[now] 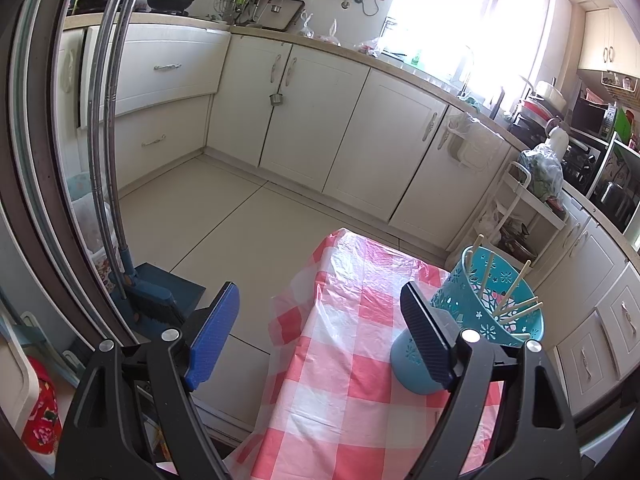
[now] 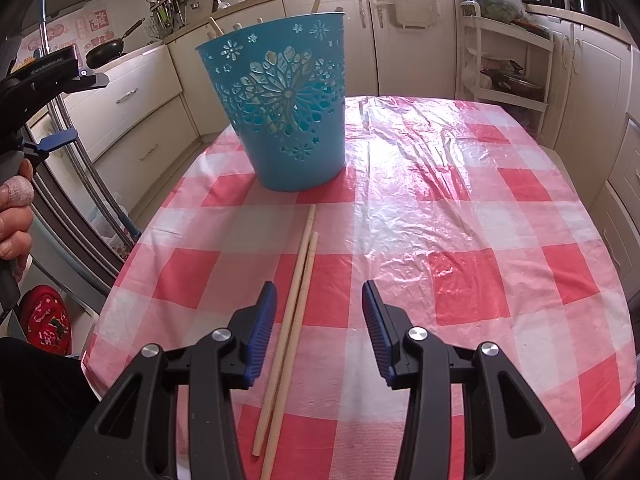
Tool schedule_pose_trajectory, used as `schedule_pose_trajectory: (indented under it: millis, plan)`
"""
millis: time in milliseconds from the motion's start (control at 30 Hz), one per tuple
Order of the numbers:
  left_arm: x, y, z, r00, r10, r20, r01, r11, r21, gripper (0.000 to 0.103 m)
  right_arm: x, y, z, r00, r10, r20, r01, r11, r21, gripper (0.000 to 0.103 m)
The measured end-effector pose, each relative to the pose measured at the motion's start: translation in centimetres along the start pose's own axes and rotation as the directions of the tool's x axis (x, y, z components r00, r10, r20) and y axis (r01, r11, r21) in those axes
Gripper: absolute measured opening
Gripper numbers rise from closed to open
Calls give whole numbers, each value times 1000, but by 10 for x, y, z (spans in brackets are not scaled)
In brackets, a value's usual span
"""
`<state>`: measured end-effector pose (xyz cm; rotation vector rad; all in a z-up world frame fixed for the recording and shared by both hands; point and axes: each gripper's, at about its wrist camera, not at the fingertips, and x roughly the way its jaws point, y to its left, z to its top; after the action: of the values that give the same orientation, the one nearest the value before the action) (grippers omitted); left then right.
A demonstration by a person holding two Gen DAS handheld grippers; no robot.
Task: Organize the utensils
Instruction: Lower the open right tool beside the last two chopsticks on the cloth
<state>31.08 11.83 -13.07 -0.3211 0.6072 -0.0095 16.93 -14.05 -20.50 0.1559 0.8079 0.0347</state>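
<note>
Right wrist view is showing the right tool (image 2: 319, 322) hanging released over two chopsticks (image 2: 294, 300) near the counter's (image 2: 500, 240) near edge, ready for the blue basket (image 2: 276, 120) near the far-left corner; the left tool (image 1: 320, 332) is waiting released beside it.

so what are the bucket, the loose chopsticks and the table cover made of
Bucket: looks like moulded plastic, matte turquoise, with clean flower cut-outs through the wall.
Chopsticks: probably bamboo or pale wood, unpainted, an even light tan with a dull surface.
Table cover: a red and white check cloth, apparently under a thin clear plastic sheet that is glossy, wrinkled and catching glare.
</note>
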Motion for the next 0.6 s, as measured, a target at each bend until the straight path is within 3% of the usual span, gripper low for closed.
schedule_pose_trajectory:
  millis: [600]
  plan:
    - [0,1,0,1000,-2,-1,2,1000,0,79,1,1,-2,1000,-2,-3,2,1000,-2,44]
